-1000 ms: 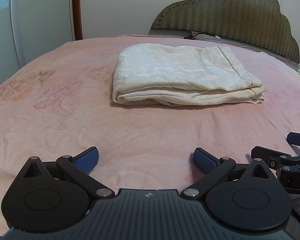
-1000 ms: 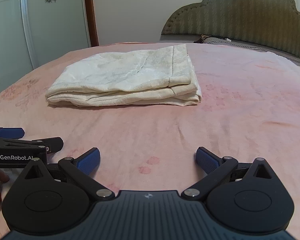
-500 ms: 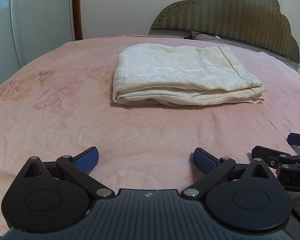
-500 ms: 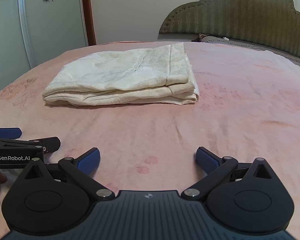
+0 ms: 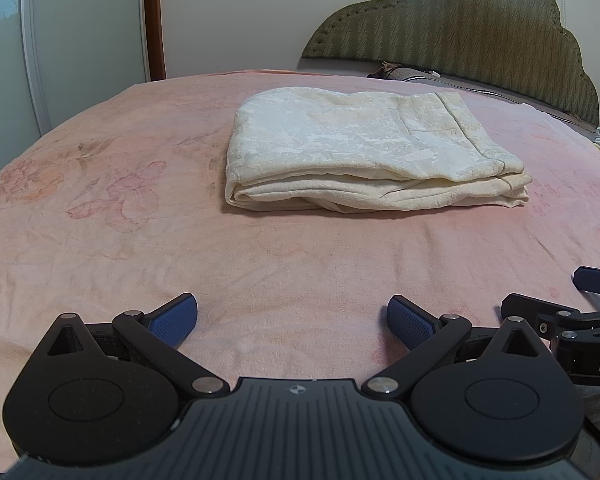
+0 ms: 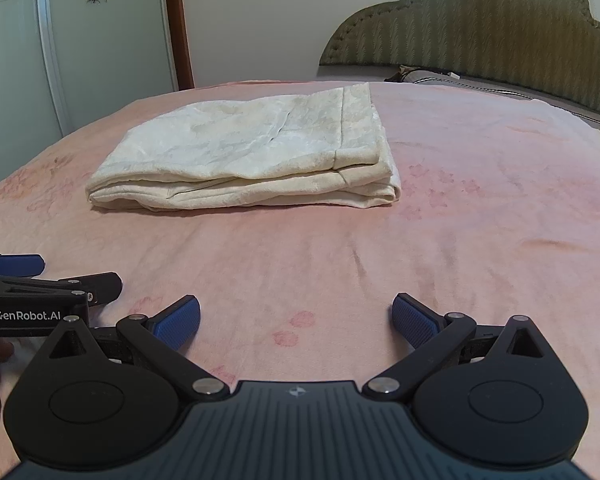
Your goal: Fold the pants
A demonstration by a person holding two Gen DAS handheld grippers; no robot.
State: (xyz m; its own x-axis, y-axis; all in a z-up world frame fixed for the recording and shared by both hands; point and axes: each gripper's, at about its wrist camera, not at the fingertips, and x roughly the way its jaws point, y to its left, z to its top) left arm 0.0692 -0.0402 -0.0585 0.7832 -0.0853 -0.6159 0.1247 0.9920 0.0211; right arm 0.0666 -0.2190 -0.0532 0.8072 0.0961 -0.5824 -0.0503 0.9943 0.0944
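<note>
Cream trousers (image 5: pixel 364 152) are seen folded into a flat, layered rectangle on the pink floral bedspread (image 5: pixel 140 248), and every other place is given from them. In the left wrist view the folded bundle lies ahead and slightly right of centre; in the right wrist view the same bundle (image 6: pixel 252 160) lies ahead and left of centre, its stacked edges turned toward the cameras.

Well short of the trousers, on the near side, the left gripper (image 5: pixel 292 318) is held low over the bedspread with its jaws spread wide; nothing is gripped between its blue pads (image 5: pixel 174 318). The right gripper (image 6: pixel 296 320) is likewise held on the near side of the trousers, jaws spread wide, with only bare bedspread (image 6: pixel 480 208) between its blue pads (image 6: pixel 414 322). Neither gripper is in contact with the fabric.

The two grippers are kept side by side: part of the right one is seen at the right edge of the left wrist view, and part of the left one, marked GenRobot.AI, at the left edge of the right wrist view.

Beyond the trousers, on the far side, an olive padded headboard (image 5: pixel 460 28) is set against a pale wall (image 6: pixel 260 24). To the far left of them a wardrobe door with flower decals (image 6: pixel 100 40) is visible.
</note>
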